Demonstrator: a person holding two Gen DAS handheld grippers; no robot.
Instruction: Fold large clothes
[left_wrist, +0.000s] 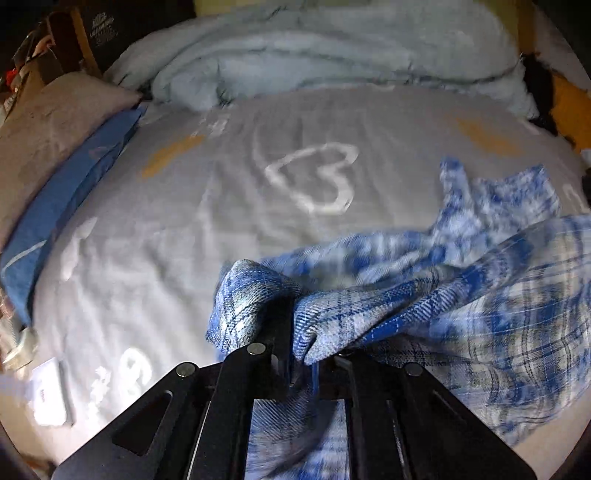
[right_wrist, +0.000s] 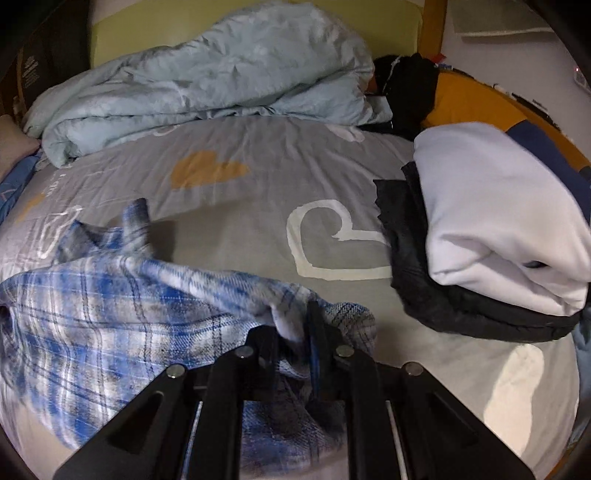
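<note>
A blue and white plaid shirt (left_wrist: 461, 295) hangs between my two grippers over a grey bed sheet with heart prints (left_wrist: 221, 206). My left gripper (left_wrist: 286, 314) is shut on a bunched corner of the shirt, and the cloth runs off to the right, blurred by motion. In the right wrist view the same plaid shirt (right_wrist: 110, 306) spreads to the left, and my right gripper (right_wrist: 308, 325) is shut on its other bunched corner. A sleeve or collar end (right_wrist: 133, 221) sticks up from the shirt further back.
A crumpled pale blue duvet (right_wrist: 207, 88) lies across the far end of the bed. A stack of folded clothes, white on black (right_wrist: 498, 229), sits on the right. A pillow (left_wrist: 55, 122) and a blue cloth (left_wrist: 74, 192) line the left edge. Dark and orange garments (right_wrist: 443, 99) lie far right.
</note>
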